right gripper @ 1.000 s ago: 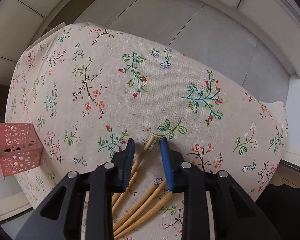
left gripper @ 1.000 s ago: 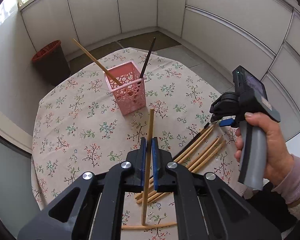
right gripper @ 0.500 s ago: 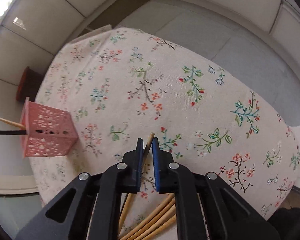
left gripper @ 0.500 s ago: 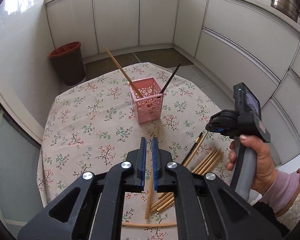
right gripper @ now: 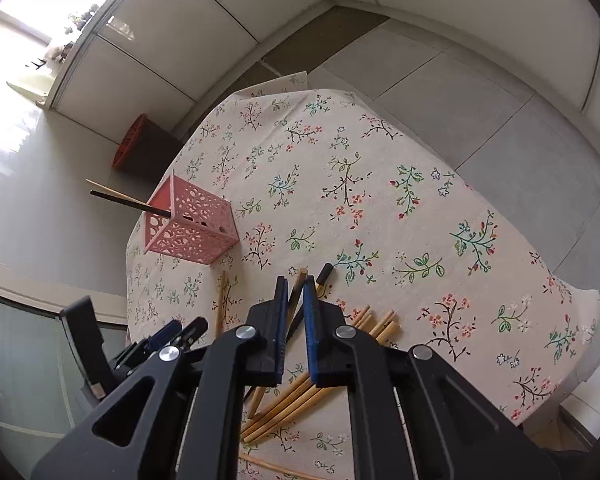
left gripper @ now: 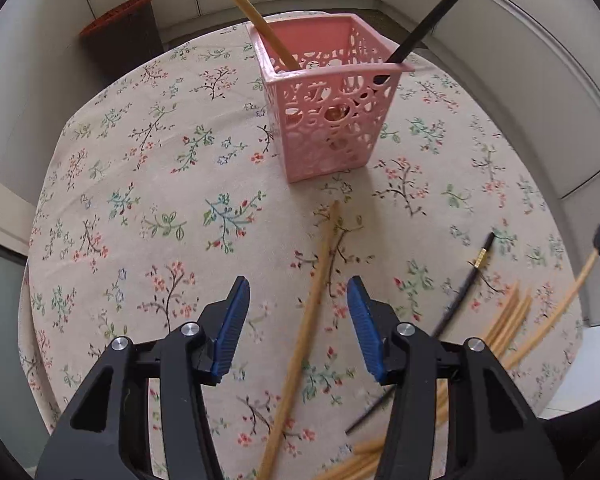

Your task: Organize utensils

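A pink lattice basket (left gripper: 332, 112) stands on the floral tablecloth (left gripper: 148, 184) and holds a wooden chopstick (left gripper: 244, 4) and a black one (left gripper: 432, 20). My left gripper (left gripper: 298, 324) is open above a wooden chopstick (left gripper: 312, 308) lying on the cloth. My right gripper (right gripper: 296, 308) is shut on a wooden chopstick (right gripper: 298, 284), lifted off the table; that chopstick shows at the right edge of the left wrist view (left gripper: 556, 304). Several wooden chopsticks (right gripper: 300, 400) and a black one (left gripper: 456, 300) lie loose. The basket shows in the right wrist view (right gripper: 188, 228).
A dark bin with a red rim (left gripper: 120, 28) stands on the floor behind the table. White cabinets (right gripper: 236, 24) line the walls. The table edge (right gripper: 580, 328) drops off at the right.
My left gripper opened, dropped its wooden chopstick on the cloth and moved closer to the basket. My right gripper closed on a chopstick and lifted it away from the pile.
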{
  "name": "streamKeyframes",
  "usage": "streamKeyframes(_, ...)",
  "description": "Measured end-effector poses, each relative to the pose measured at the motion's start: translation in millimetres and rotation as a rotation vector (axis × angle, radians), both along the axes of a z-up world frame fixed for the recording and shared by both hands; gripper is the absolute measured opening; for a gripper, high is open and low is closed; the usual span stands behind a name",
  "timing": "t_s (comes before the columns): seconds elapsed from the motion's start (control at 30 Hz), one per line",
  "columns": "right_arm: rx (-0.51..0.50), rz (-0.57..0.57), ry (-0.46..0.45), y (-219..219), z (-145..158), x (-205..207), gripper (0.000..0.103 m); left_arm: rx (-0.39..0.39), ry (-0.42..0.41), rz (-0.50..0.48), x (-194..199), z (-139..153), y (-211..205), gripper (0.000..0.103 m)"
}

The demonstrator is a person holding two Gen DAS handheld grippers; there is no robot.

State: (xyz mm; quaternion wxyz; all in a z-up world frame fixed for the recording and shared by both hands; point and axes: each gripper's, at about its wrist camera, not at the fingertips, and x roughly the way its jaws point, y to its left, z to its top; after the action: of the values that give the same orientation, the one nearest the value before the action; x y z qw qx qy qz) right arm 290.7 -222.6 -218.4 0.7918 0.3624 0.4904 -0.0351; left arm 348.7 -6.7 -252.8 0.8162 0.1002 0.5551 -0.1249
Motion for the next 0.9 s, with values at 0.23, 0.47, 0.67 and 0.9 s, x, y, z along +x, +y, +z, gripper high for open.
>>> streamKeyframes(0.23, 0.063, 0.049, 0.016, 0, -15, 14, 0.008, 0.052, 0.020, 0.023, 15, -32, -8, 0.013)
streamKeyframes(0.47, 0.056, 0.126, -0.086, 20, 6, 4, 0.007, -0.047, 0.022, 0.053, -5, -8, 27, 0.005)
streamKeyframes(0.67, -0.012, 0.219, -0.277, 41, 54, -28, 0.005, -0.200, -0.128, 0.071, -53, 80, 66, 0.005)
streamKeyframes(0.9, -0.130, 0.299, -0.401, 71, 98, -78, 0.005, -0.226, -0.302, 0.075, -119, 143, 67, 0.005)
